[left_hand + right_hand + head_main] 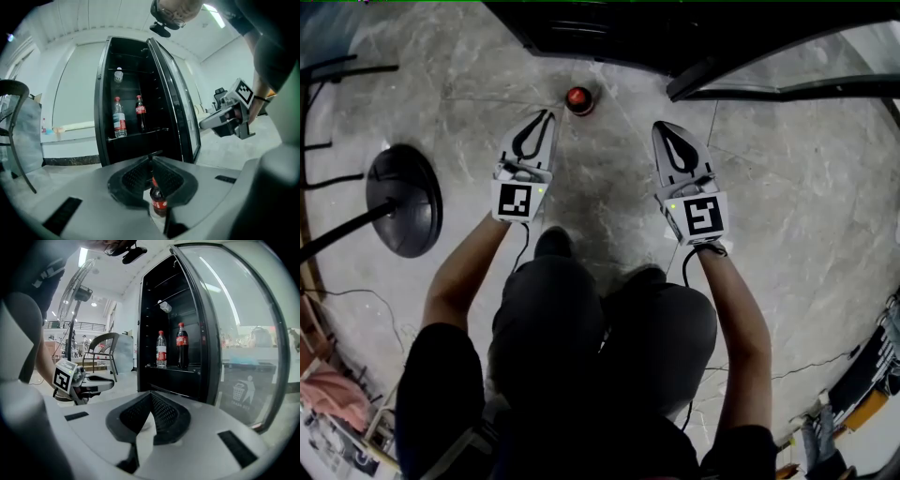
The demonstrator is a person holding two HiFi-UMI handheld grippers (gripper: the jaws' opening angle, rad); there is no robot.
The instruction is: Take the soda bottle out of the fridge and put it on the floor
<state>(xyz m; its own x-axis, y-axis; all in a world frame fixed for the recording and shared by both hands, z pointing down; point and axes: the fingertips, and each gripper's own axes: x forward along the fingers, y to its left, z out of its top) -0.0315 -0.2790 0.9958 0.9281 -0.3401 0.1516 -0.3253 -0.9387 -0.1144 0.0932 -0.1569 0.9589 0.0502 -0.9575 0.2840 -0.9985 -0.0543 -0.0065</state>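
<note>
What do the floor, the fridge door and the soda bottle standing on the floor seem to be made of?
Floor: polished stone or marble-look tile; grey veining, faint joint lines, soft sheen.
Fridge door: clear glass in a dark frame; the room shows through it, with reflections.
Soda bottle: probably clear plastic; dark drink shows through, red cap.

left gripper (pixel 151 158) — jaws together | soda bottle (pixel 159 203) upright beyond them | fridge (pixel 99 108) — open

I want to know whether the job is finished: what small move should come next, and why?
Probably draw the left gripper back and clear. The soda bottle already stands upright on the floor, held by nothing, just beyond that gripper's shut tips.
</note>
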